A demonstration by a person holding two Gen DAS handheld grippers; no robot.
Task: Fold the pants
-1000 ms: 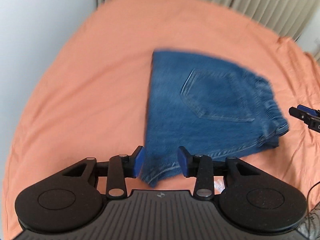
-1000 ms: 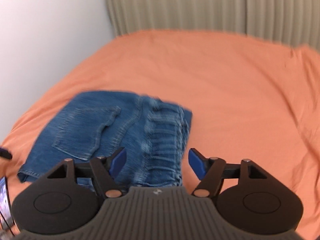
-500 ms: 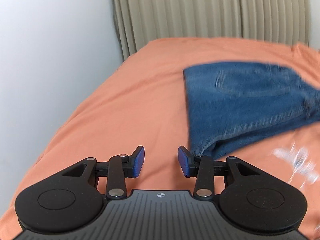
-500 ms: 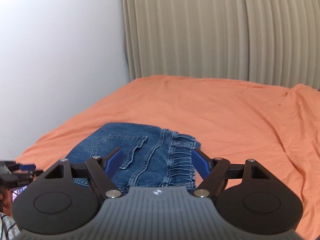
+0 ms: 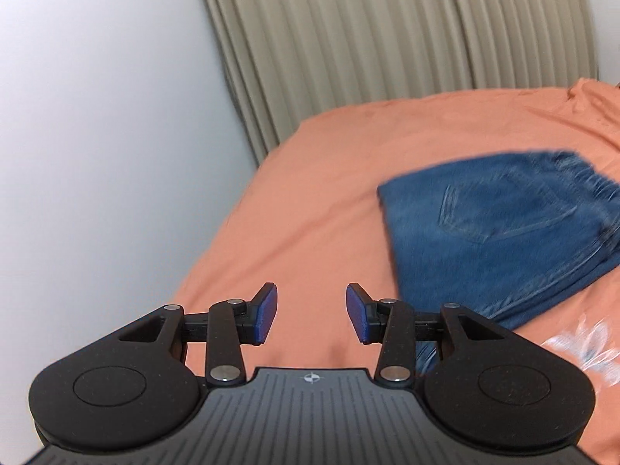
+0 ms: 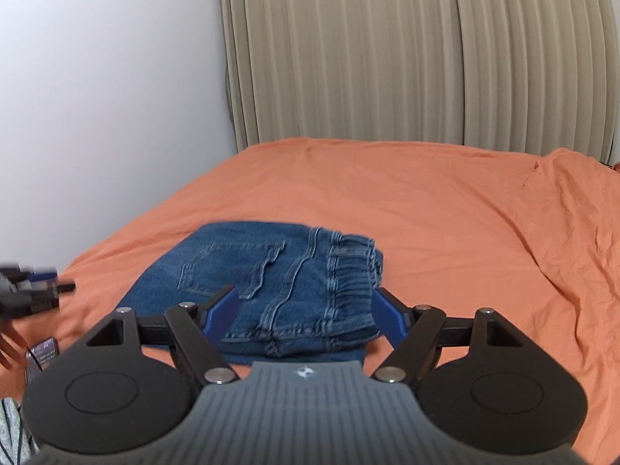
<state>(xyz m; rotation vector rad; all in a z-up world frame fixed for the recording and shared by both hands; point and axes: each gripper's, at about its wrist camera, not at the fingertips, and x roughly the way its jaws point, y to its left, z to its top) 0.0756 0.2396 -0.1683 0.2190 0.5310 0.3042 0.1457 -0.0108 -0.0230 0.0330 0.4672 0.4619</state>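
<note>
Left gripper (image 5: 310, 312): jaws spread w/ nothing btwn, only orange sheet (image 5: 310, 209) ahead. Folded jeans (image 5: 500, 232) lie off to its right, apart from the pads. Right gripper (image 6: 306, 316): jaws wide apart, jeans just ahead, not pinched.

bed sheet (image 6: 445, 201): open right, behind | obstacle: folded jeans (image 6: 279, 283) centre-left

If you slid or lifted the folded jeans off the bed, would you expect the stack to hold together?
Probably not if lifted by one edge: the folded jeans are soft denim layers, so they would likely droop and unfold. Pushed, the thick stack would probably drag and bunch the wrinkled orange sheet rather than glide. They look fairly heavy for their size.
</note>
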